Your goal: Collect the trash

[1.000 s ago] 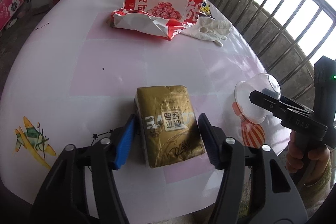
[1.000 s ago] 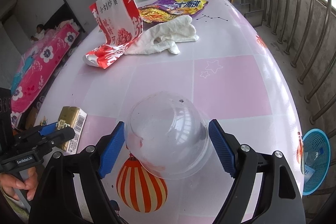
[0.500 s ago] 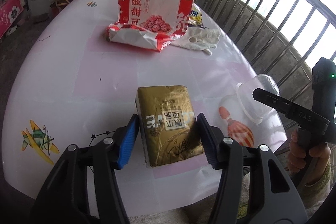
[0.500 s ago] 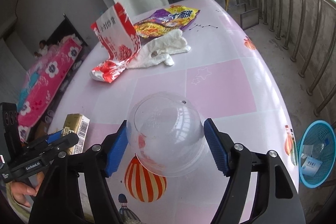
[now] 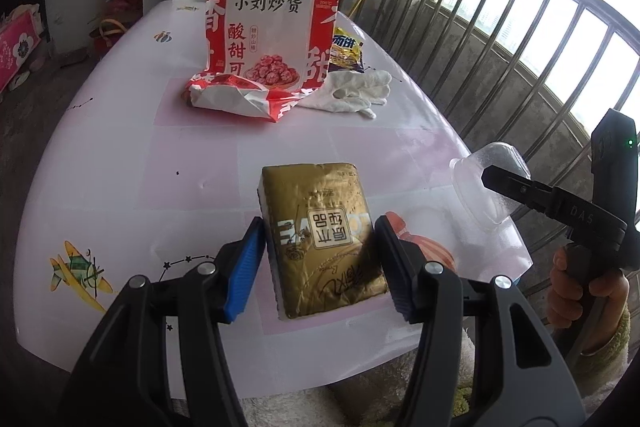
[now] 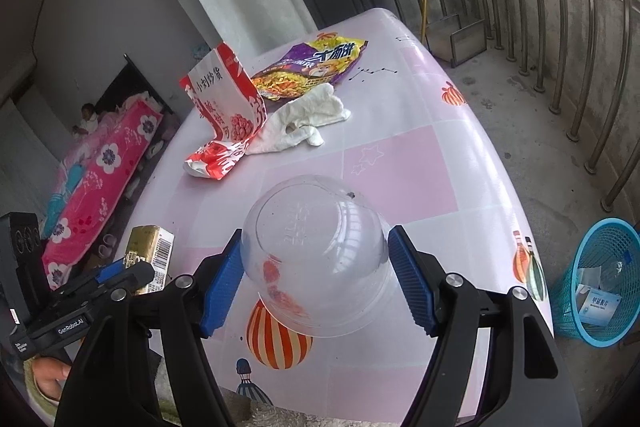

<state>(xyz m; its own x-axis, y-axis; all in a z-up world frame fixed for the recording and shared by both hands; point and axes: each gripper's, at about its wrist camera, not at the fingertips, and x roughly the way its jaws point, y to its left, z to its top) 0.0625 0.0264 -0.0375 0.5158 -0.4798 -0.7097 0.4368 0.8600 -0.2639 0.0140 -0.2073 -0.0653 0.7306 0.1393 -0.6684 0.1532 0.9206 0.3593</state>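
A gold foil packet (image 5: 324, 239) sits between the blue pads of my left gripper (image 5: 320, 267), which is shut on it and holds it above the pink table (image 5: 120, 155). In the right wrist view the same packet (image 6: 146, 247) shows at the lower left in the left gripper (image 6: 120, 271). My right gripper (image 6: 316, 279) is shut on a clear plastic bowl (image 6: 316, 247), held upside down over the table, with red smears inside. From the left wrist view the bowl (image 5: 480, 179) and the right gripper (image 5: 504, 183) hang off the table's right edge.
A red and white snack bag (image 5: 268, 47) stands at the far side of the table, with a white glove (image 5: 352, 91) and a purple noodle wrapper (image 6: 312, 63) beside it. A blue basket (image 6: 600, 275) stands on the floor to the right, below a metal railing (image 5: 540, 39).
Both grippers have risen with their loads, so the table looks farther below. The right pads have drawn in against the bowl.
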